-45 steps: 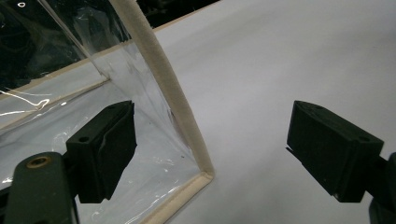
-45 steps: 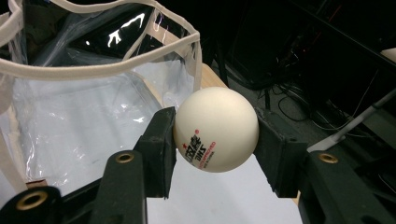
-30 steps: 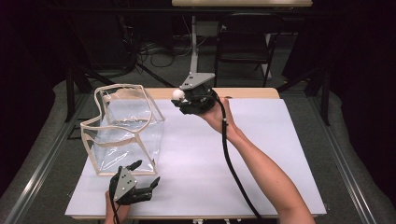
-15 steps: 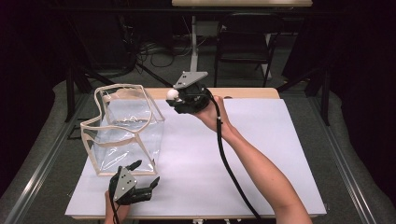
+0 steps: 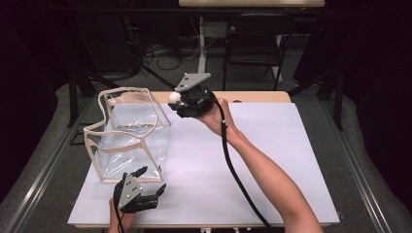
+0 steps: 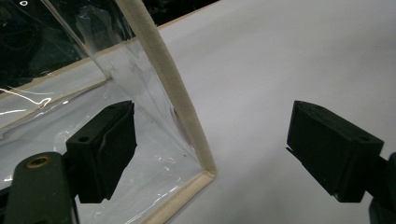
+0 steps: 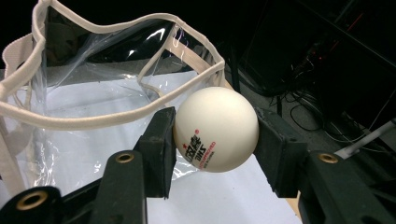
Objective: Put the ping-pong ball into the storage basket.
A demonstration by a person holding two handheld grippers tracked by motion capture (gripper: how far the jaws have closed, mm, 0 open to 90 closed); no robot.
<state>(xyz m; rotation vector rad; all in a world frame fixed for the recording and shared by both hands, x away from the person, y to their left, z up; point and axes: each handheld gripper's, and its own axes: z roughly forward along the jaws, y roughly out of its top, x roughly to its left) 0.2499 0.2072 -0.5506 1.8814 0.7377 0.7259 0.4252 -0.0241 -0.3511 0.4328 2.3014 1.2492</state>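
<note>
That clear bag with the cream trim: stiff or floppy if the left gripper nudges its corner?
Probably floppy: the clear bag has a wavy, sagging top rim and wrinkled film walls. It looks light and empty, so a push from the left gripper, whose open jaws straddle its near corner, would likely slide or buckle it rather than tip it.

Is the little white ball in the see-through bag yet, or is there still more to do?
Not yet. Done: the right tongs have picked up the ball and grip it tight. In hand: they hold it in the air beside the top rim of the clear bag, not over the opening. The left tongs wait open at the bag's near corner. Left: probably carry the ball over and drop it in.
</note>
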